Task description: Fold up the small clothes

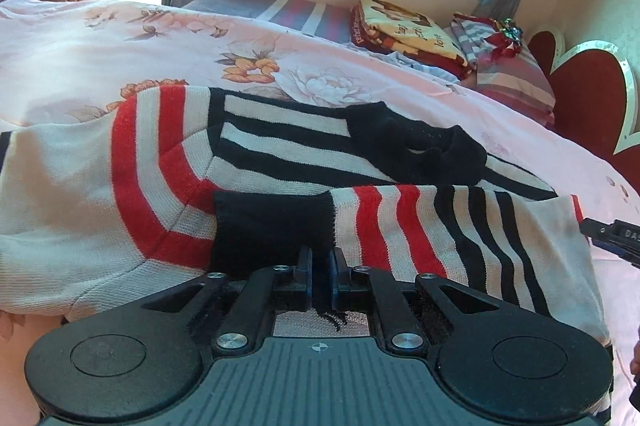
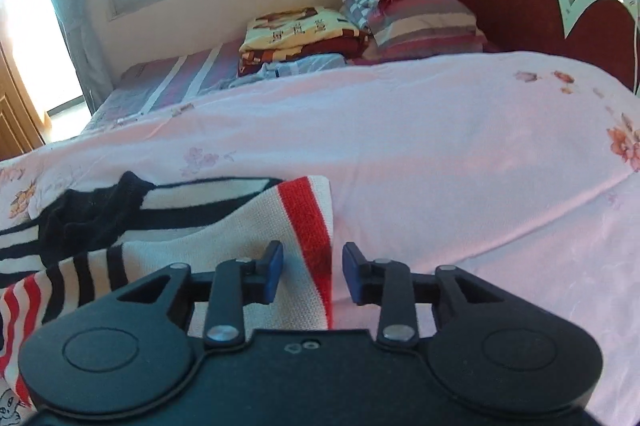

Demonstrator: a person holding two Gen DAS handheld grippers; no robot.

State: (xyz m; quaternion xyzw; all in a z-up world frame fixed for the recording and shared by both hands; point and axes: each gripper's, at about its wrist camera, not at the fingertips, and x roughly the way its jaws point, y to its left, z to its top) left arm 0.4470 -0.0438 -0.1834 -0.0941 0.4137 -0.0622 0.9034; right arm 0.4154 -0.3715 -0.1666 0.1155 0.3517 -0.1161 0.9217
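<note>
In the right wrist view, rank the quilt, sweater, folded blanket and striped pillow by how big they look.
1. Quilt
2. Sweater, though nearness inflates it
3-4. Striped pillow and folded blanket look alike; unranked.

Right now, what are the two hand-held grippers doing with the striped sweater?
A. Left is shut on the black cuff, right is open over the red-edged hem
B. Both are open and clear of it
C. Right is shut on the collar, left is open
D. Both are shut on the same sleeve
A. The left hand-held gripper has its pads pinched on the sweater's black cuff, while the right hand-held gripper stands open over the red-edged hem.
</note>
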